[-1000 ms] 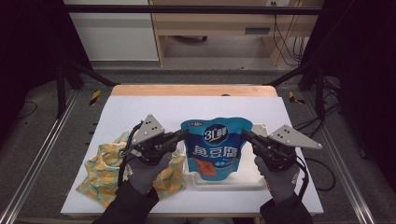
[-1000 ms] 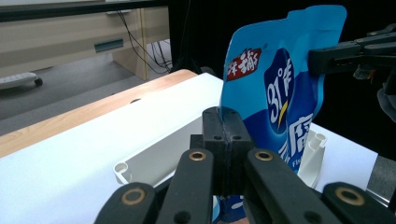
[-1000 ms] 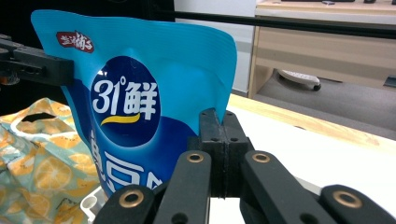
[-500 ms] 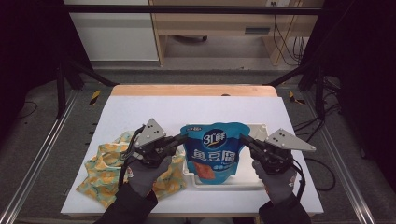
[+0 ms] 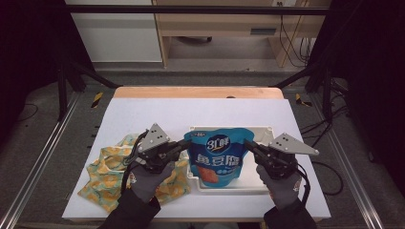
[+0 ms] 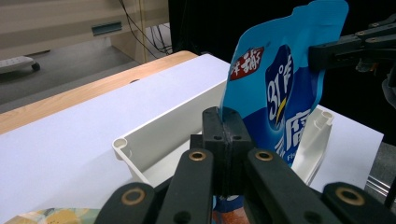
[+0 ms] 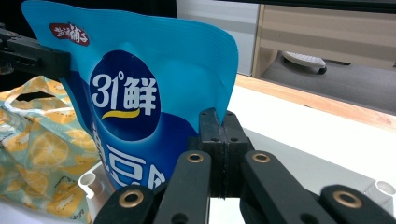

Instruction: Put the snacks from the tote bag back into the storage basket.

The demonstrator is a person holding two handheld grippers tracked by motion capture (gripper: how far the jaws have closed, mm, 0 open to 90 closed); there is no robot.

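Observation:
A blue snack pouch (image 5: 217, 160) with white lettering is held upright over a white tray (image 5: 260, 130). My left gripper (image 5: 187, 142) is shut on the pouch's left edge, and its jaws pinch that edge (image 6: 225, 122) in the left gripper view. My right gripper (image 5: 248, 143) is shut on the pouch's right edge (image 7: 223, 122). In the left gripper view the pouch (image 6: 275, 88) rises above the tray (image 6: 154, 128), with the right gripper's jaws at its far side. In the right gripper view the pouch (image 7: 140, 88) stands tall and bulged.
A yellow and green patterned cloth bag (image 5: 107, 174) lies on the white table (image 5: 157, 114) at the left, under my left hand; it also appears as the bag (image 7: 32, 140) behind the pouch. A wooden strip (image 5: 198, 92) edges the table's far side.
Both grippers have come down and toward the person with the pouch, which now sits lower over the tray. Both grips are unchanged.

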